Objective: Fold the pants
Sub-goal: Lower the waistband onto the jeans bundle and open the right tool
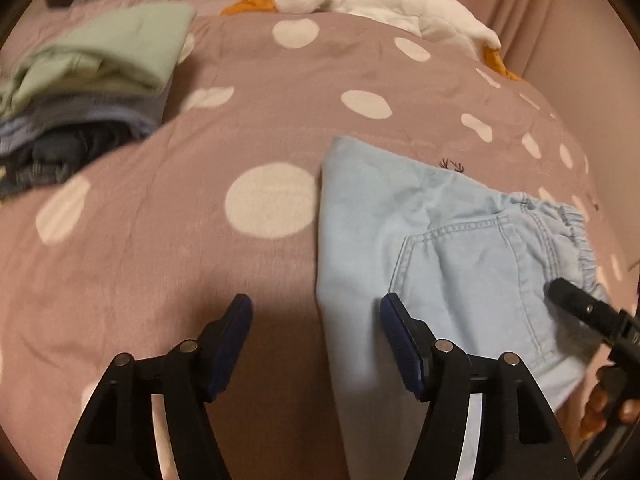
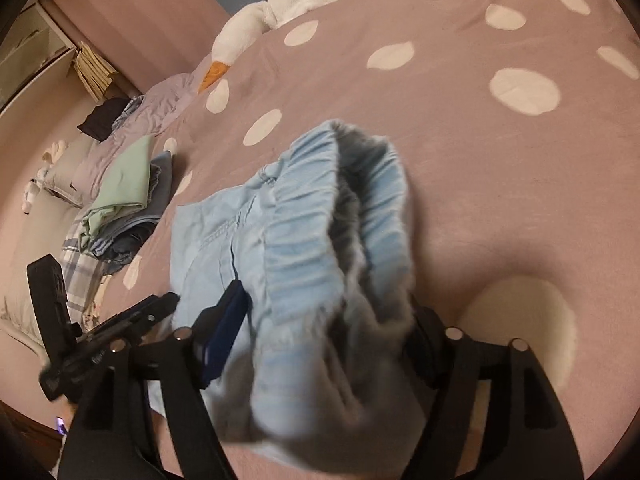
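My left tongs [image 1: 316, 312] stand wide open with nothing between them, just above the left edge of the folded light-blue denim pants [image 1: 452, 248] lying on the mauve, white-dotted bedspread [image 1: 248, 128], while my right tongs [image 2: 332, 320] gape around the pants' gathered elastic waistband [image 2: 340, 216], not pinching it.

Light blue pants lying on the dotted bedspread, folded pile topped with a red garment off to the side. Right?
Not quite: the garment topping the pile is pale green, not red, as the left wrist view shows. The pants are light blue and lie on the dotted bedspread.
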Demonstrator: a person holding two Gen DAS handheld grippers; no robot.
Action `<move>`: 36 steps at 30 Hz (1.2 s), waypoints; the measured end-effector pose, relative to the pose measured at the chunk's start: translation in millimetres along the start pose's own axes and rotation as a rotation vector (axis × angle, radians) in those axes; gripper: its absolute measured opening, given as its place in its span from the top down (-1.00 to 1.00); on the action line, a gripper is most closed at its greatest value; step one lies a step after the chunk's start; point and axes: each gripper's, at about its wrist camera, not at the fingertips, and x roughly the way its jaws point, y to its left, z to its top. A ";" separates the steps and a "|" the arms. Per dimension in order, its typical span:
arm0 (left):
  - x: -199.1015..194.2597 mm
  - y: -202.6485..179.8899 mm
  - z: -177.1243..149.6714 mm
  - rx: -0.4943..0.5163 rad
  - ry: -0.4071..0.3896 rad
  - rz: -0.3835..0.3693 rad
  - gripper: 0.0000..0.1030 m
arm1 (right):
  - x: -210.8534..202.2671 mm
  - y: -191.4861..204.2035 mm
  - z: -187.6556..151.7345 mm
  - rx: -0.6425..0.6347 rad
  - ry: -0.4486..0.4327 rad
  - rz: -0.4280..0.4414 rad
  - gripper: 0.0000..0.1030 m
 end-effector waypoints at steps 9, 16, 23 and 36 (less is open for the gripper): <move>-22.2 -0.2 -15.8 0.021 -0.019 0.015 -0.28 | -22.5 5.5 -11.4 -0.015 -0.027 -0.020 -0.46; -28.0 -9.6 -20.8 0.043 -0.020 0.001 -0.28 | -28.2 17.8 -16.0 -0.048 -0.038 -0.030 -0.50; -27.4 -20.3 -26.9 0.060 -0.014 -0.034 -0.28 | -27.7 16.1 -19.1 -0.044 -0.034 -0.030 -0.51; -25.1 -27.8 -34.3 0.098 -0.004 -0.056 -0.28 | -27.6 13.0 -25.4 -0.032 -0.026 -0.031 -0.51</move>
